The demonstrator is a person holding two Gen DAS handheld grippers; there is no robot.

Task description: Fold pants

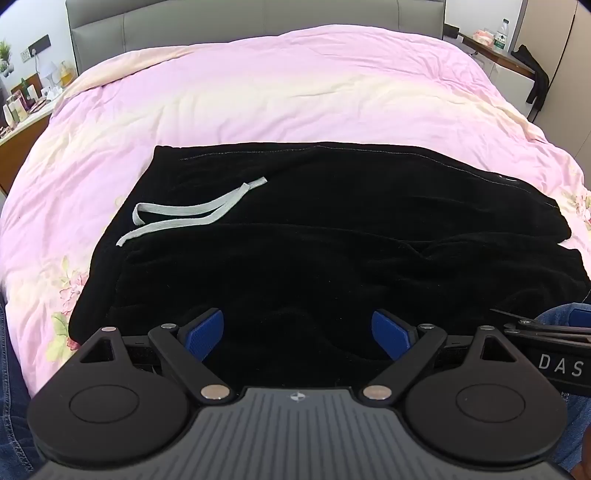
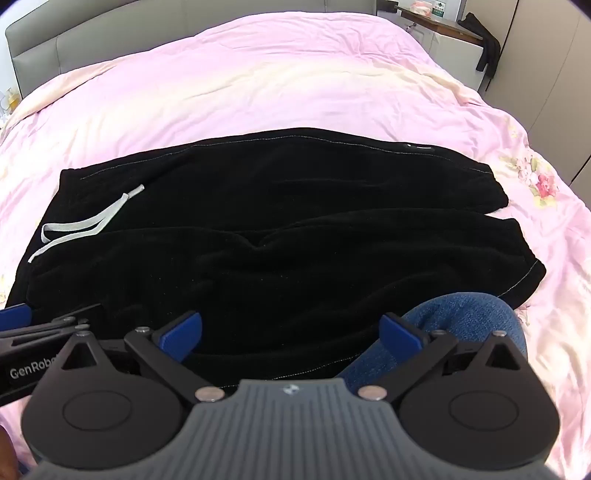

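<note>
Landmark = black pants (image 1: 314, 236), lying across a pink duvet (image 1: 258, 103) on the bed, waistband end at left, leg ends at right, near edge by the person.

L of pants: nightstand w/ bottles and a small plant (image 1: 22, 99), well apart, past the duvet edge. On the pants' left part: grey drawstring (image 1: 184, 214), two flat tails lying loose on the black cloth, ends toward the waistband edge.

Behind pants: grey padded headboard (image 1: 258, 22).

Near edge of pants, left-center: left gripper (image 1: 297, 334), jaws spread wide, blue pads (image 1: 207, 334) over the black cloth, nothing pinched btwn them. Can't tell if pads touch the fabric.

Just R of it: right gripper (image 2: 291, 338), jaws also spread wide, nothing pinched; left pad over the pants, right pad over a denim-clad knee (image 2: 461, 321) that rests on the pants' near right corner.

R end of pants: two leg layers, slightly offset, pale stitching along the hem (image 2: 524, 280). Far R beyond pants: cabinet w/ dark garment (image 2: 487, 48) hanging off it.
</note>
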